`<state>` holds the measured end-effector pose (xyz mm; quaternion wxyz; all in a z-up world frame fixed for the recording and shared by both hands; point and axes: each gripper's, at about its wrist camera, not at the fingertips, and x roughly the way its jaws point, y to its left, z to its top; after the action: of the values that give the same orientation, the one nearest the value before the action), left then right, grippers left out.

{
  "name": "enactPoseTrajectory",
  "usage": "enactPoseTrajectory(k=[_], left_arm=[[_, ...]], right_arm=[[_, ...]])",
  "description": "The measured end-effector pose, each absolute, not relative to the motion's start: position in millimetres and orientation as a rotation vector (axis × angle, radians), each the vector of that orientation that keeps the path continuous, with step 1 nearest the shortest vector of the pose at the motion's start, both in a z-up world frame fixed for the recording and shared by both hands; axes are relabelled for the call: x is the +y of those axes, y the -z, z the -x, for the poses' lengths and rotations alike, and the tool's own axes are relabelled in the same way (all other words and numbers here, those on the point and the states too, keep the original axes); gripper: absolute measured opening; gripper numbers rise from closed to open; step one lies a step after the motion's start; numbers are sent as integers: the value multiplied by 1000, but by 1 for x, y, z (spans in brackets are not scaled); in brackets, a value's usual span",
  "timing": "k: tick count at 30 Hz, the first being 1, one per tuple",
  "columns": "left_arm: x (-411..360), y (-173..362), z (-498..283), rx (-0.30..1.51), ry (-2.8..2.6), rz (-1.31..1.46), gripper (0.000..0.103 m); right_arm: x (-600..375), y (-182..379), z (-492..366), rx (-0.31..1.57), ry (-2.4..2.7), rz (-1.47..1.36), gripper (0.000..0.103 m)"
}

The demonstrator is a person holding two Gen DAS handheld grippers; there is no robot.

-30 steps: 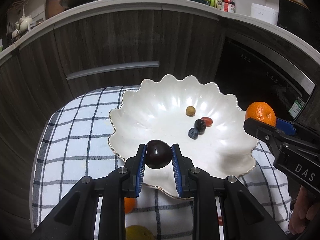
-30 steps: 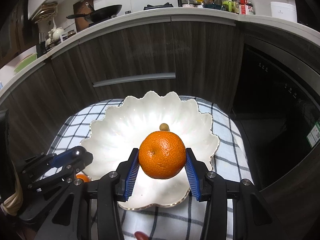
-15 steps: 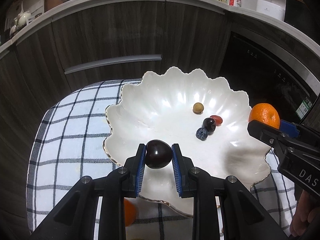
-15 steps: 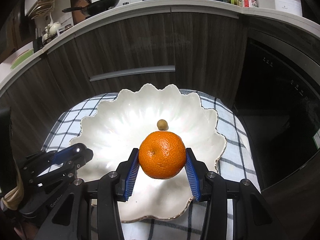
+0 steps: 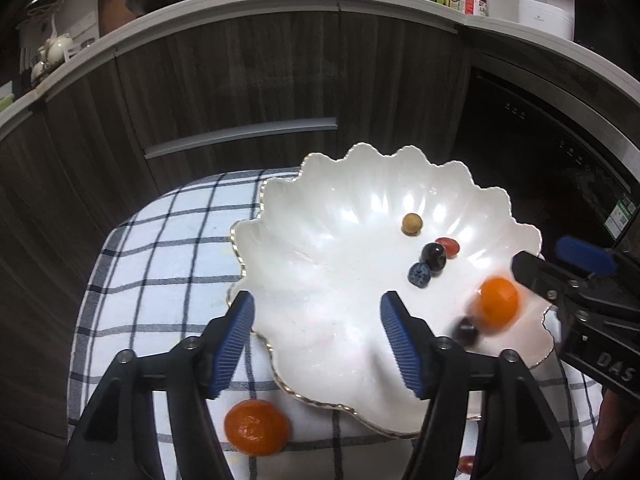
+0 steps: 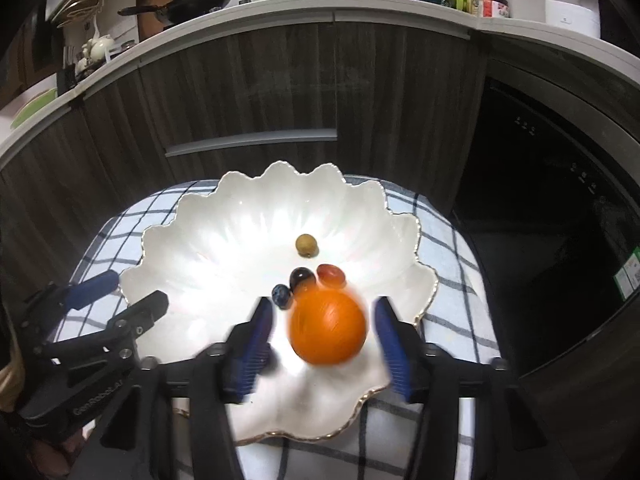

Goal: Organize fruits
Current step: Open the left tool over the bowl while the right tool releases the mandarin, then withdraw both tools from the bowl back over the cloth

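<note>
My left gripper (image 5: pixel 318 328) has just been opening; its blue pads stand wide with nothing between them, over the near rim of the white scalloped bowl (image 5: pixel 340 216). My right gripper (image 6: pixel 322 336) has also just been opening; the tangerine (image 6: pixel 327 328) sits blurred between its pads, touching neither. In the left view that tangerine (image 5: pixel 498 305) lies in the bowl, a blurred dark plum (image 5: pixel 465 332) just beside it. Farther in are a blueberry (image 5: pixel 419 274), a dark grape (image 5: pixel 433 255), a red fruit (image 5: pixel 448 245) and a tan longan (image 5: pixel 411 224). A second tangerine (image 5: pixel 257 427) rests on the checked cloth (image 5: pixel 160 248) outside the bowl. Dark cabinets (image 5: pixel 240 80) stand beyond.
</note>
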<state>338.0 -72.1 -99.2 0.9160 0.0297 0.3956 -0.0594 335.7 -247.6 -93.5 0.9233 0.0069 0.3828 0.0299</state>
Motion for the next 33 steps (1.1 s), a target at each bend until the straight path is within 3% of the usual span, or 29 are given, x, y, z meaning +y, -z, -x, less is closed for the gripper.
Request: enactPoseTrajectory(k=[2, 11, 33], left_arm=[[-71, 97, -336, 806, 110, -62, 80], [-67, 81, -326, 772, 106, -28, 95], [-57, 43, -289, 702, 85, -20, 100]], right_arm=[[-250, 90, -333, 761, -41, -15, 78], [-254, 79, -326, 746, -32, -27, 79], [-247, 48, -290, 698, -47, -32, 79]])
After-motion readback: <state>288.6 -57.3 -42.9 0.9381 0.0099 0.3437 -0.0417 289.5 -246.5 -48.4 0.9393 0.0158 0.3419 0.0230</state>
